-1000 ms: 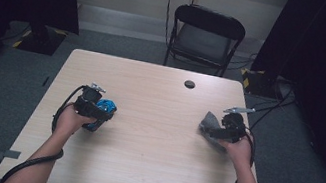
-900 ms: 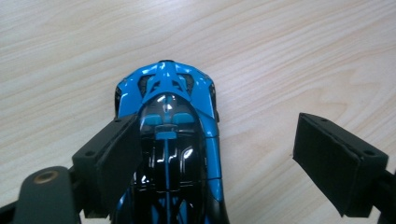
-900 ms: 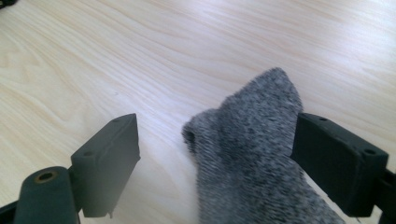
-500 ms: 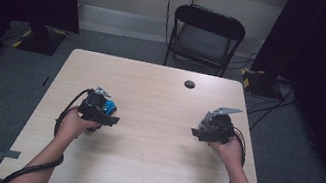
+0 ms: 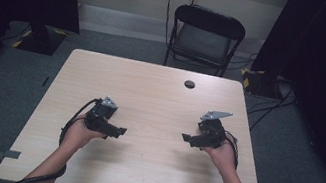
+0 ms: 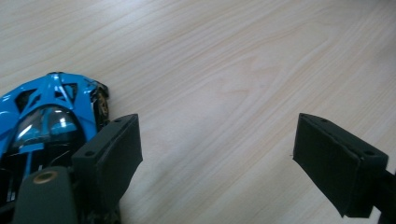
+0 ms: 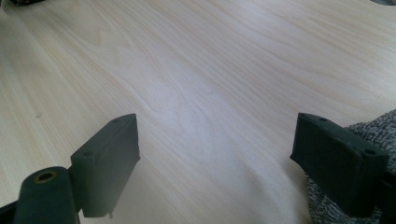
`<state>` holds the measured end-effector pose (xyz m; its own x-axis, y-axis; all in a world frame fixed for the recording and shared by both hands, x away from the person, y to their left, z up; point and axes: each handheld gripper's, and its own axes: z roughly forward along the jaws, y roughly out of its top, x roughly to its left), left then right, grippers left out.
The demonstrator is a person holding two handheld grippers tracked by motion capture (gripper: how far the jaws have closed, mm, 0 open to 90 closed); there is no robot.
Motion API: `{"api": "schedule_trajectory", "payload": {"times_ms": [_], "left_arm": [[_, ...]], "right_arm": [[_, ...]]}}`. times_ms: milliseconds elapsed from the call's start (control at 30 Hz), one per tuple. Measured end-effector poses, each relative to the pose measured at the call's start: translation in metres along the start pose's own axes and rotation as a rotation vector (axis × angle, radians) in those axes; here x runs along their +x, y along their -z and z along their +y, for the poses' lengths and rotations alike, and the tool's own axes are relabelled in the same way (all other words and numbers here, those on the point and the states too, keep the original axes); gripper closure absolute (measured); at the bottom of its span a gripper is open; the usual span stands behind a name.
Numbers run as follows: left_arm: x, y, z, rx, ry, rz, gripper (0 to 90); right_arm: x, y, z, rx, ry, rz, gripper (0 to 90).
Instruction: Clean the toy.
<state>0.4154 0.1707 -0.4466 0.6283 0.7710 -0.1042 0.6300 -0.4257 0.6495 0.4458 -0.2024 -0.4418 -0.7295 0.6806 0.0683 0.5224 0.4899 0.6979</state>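
Both tools turned inward since a second ago, jaws wide, empty. Left tool (image 5: 116,129): blue car (image 6: 44,126) just outside its jaw. Right tool (image 5: 188,138): I face bare counter (image 7: 196,70). I judge a pickup pending.

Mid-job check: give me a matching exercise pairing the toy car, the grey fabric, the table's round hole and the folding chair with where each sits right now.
Things:
1. blue toy car
2. grey speckled fabric
3. round dark hole
4. black folding chair

Places:
A. on the floor beyond the table's far edge
B. outside the left hand-held gripper's jaw
C. in the tabletop near its far edge
D. behind the right hand-held gripper's jaw

Pairs: 1-B, 2-D, 3-C, 4-A
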Motion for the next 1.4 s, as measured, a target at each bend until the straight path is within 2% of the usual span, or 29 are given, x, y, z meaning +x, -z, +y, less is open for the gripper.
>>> {"api": "schedule_trajectory", "payload": {"times_ms": [167,400,500,967,1100,1233,1267,1400], "left_arm": [[-0.009,-0.001,-0.002,-0.003,-0.017,-0.017,15.0],[-0.023,-0.002,-0.006,-0.020,-0.049,-0.042,15.0],[-0.028,-0.004,-0.008,-0.024,-0.048,-0.058,15.0],[-0.039,-0.005,-0.024,-0.016,-0.068,-0.080,15.0],[-0.042,-0.004,-0.028,-0.009,-0.088,-0.081,15.0],[-0.045,-0.004,-0.031,-0.013,-0.090,-0.087,15.0],[-0.047,-0.005,-0.034,-0.002,-0.106,-0.095,15.0],[-0.051,-0.006,-0.041,-0.003,-0.110,-0.109,15.1]], "right_arm": [[0.009,-0.001,0.001,-0.004,0.025,0.024,14.5],[0.020,-0.004,-0.001,-0.006,0.034,0.054,14.5],[0.025,-0.007,-0.004,-0.002,0.045,0.063,14.5],[0.043,-0.012,-0.012,-0.003,0.069,0.105,14.5],[0.048,-0.014,-0.013,0.001,0.082,0.111,14.5],[0.054,-0.016,-0.015,0.003,0.088,0.115,14.5],[0.056,-0.017,-0.015,0.010,0.096,0.119,14.5],[0.061,-0.019,-0.018,0.014,0.103,0.129,14.5]]}}
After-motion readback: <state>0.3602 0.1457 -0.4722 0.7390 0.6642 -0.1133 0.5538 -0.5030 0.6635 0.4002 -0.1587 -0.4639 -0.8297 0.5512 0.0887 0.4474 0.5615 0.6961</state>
